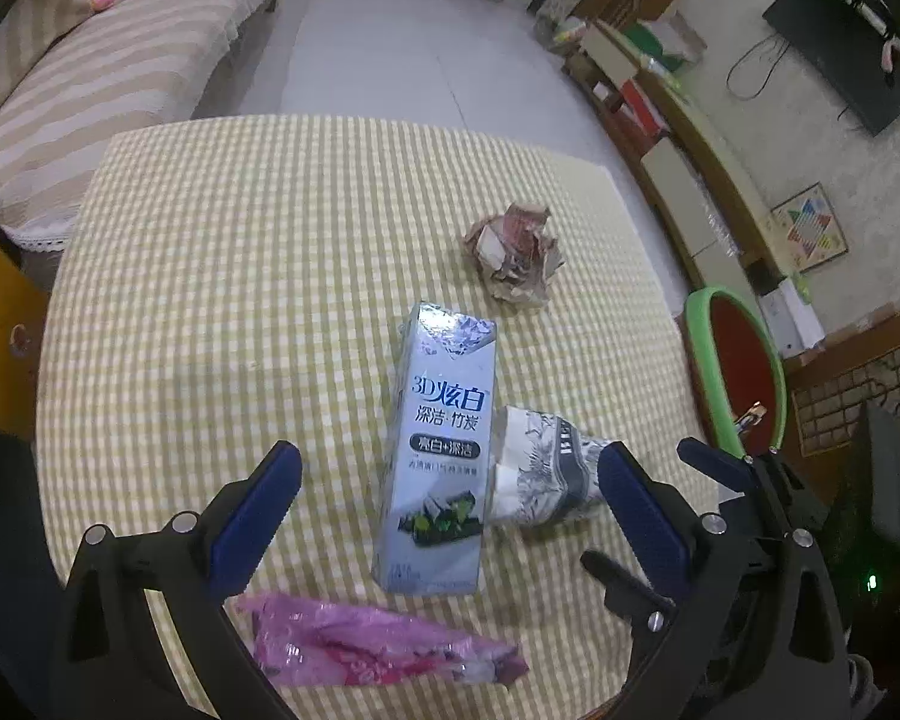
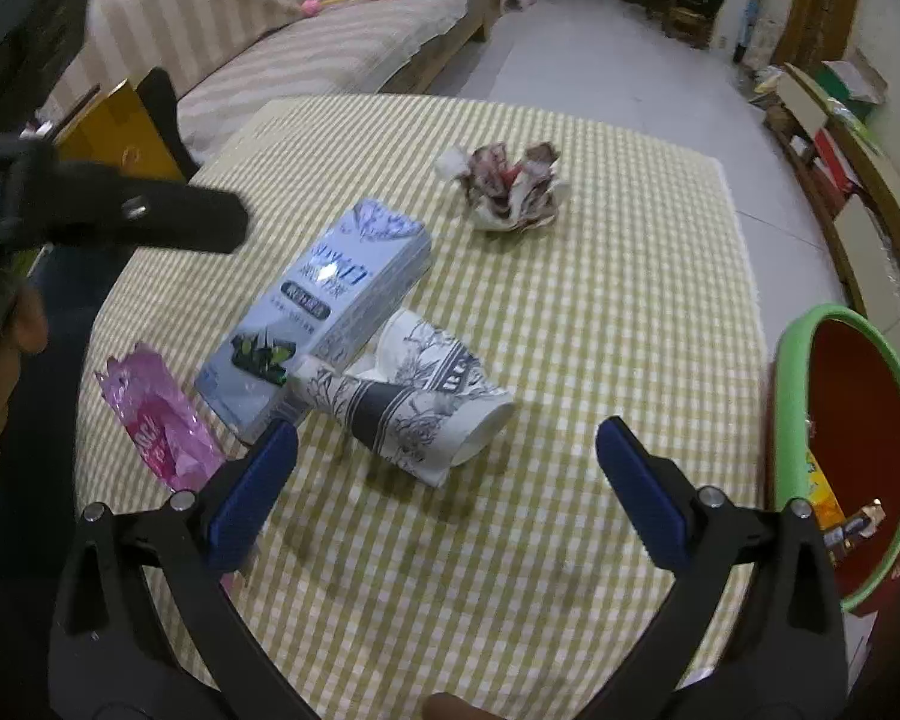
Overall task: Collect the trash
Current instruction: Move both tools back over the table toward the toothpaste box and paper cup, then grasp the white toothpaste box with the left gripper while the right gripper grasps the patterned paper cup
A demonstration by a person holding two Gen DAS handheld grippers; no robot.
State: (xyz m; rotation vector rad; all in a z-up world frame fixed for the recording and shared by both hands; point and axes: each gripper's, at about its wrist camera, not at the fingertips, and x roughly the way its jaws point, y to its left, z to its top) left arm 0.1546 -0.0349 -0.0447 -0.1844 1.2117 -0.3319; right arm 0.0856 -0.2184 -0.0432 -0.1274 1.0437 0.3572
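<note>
Right wrist view shows the trash on a green-checked tablecloth [image 2: 570, 312]: a toothpaste box [image 2: 324, 306] lying flat, a crushed printed paper cup [image 2: 414, 402] touching the box's near long side, a pink plastic wrapper [image 2: 156, 420] near the box's lower end toward the cloth's left edge, and a crumpled paper ball [image 2: 510, 186] well apart toward the far side. The right gripper [image 2: 447, 462] is spread wide and holds nothing; it hovers just short of the cup, with the cup's open mouth lying between the lines of its fingers. The left gripper [image 1: 450, 480] is likewise wide and empty, framing the box's near end in its own view, with the wrapper below it. A red bin with a green rim [image 2: 792, 414] stands beside the table's right edge and already has some items inside. Assessment: collection is partly done, with four pieces outstanding on the table. Risks noted: the cup rests against the box, so closing on the cup may drag or nudge the box, and the flattened cup could fold further and slip from the pads. Both grippers work close together around the same cluster, so a collision between them is possible. The wrapper is thin and flat on the cloth; a pinch there could catch the tablecloth and shift everything. The bin sits below table level, so an early release could miss it.
</note>
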